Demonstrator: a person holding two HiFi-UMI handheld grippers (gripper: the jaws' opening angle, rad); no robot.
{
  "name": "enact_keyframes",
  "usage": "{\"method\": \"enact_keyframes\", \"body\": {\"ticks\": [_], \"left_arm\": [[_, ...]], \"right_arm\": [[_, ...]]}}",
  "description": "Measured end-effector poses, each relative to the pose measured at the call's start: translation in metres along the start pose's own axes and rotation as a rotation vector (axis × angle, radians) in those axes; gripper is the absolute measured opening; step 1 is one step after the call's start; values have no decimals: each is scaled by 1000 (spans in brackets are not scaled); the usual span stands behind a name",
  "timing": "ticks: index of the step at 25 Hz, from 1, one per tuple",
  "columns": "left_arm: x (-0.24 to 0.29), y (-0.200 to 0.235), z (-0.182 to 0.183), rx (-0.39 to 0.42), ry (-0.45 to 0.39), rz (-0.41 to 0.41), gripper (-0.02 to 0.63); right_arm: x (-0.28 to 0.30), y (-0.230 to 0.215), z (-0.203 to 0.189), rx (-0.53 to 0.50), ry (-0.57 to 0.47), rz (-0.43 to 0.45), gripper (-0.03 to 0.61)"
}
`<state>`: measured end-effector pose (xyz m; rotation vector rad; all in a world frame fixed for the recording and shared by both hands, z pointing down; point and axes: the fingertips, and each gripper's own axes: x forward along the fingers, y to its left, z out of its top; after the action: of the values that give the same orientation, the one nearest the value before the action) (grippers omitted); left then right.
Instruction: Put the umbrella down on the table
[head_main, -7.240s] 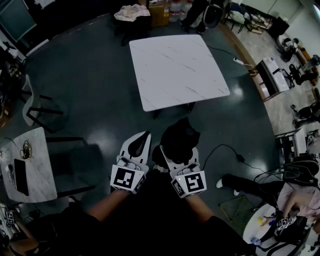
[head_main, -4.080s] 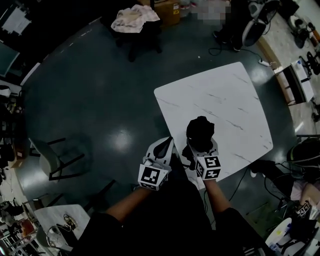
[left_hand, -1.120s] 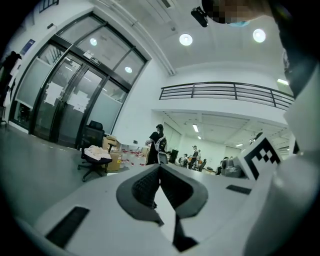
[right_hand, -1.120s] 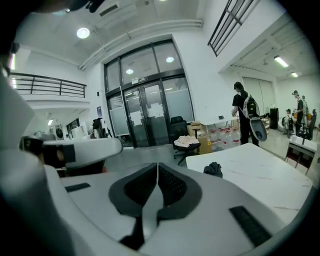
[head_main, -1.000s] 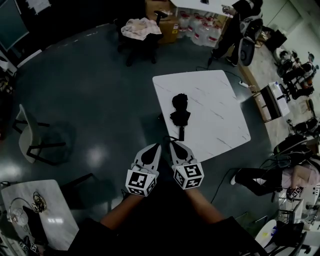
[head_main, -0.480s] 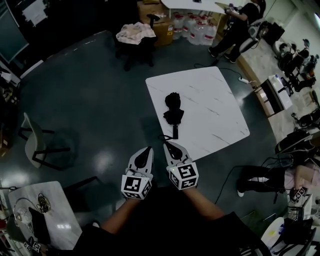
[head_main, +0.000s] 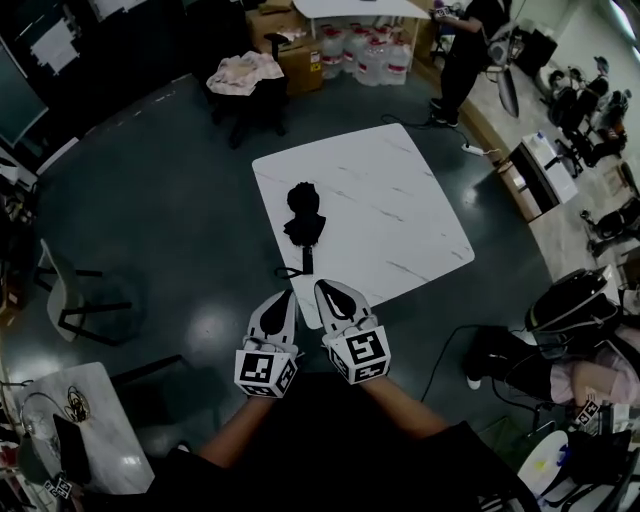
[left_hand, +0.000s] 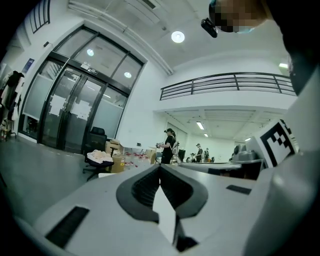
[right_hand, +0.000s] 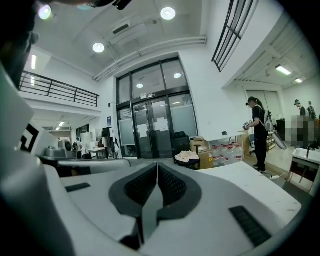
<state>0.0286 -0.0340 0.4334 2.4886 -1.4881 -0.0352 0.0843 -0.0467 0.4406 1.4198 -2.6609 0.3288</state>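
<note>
The black folded umbrella (head_main: 303, 214) lies on the white marble table (head_main: 390, 220). Its handle (head_main: 306, 262) points at the near corner, and a thin strap loop (head_main: 289, 272) hangs past the edge. Both grippers hover side by side just short of that corner, and neither touches the umbrella. My left gripper (head_main: 284, 295) is shut with nothing in it. My right gripper (head_main: 323, 287) is also shut and empty, and its tip is a little short of the handle. In the left gripper view the jaws (left_hand: 160, 168) meet, and in the right gripper view the jaws (right_hand: 157, 168) meet as well.
A chair with a pale cloth (head_main: 244, 72) stands beyond the table, next to cardboard boxes (head_main: 290, 40) and water bottles (head_main: 362, 55). A person (head_main: 465, 45) stands at the back right. A dark chair (head_main: 70, 290) and a small marble table (head_main: 75, 425) are at the left. A cable (head_main: 452, 340) runs across the floor.
The umbrella stays where it lies on the table. Both shut grippers have shifted together while the view swung, and they stay empty near the handle end.
</note>
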Motion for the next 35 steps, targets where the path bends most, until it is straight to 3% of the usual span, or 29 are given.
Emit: {"method": "enact_keyframes", "body": {"ticks": [3, 9, 16, 21, 25, 35], "left_arm": [[6, -27, -4, -6, 1, 29, 17], [-2, -81, -7, 98, -40, 72, 17], [-14, -123, -19, 101, -61, 101, 17], [-21, -139, -12, 138, -122, 141, 17], [-22, -155, -10, 169, -141, 122, 17], [-19, -167, -22, 202, -94, 110, 17]], "right_arm": [[-24, -12, 1, -29, -8, 2, 21], [-74, -28, 2, -73, -55, -17, 21], [-120, -29, -6, -75, -73, 25, 18], [-140, -37, -12, -84, -86, 3, 17], [-152, -39, -12, -98, -103, -7, 17], [-163, -48, -7, -112, -136, -40, 17]]}}
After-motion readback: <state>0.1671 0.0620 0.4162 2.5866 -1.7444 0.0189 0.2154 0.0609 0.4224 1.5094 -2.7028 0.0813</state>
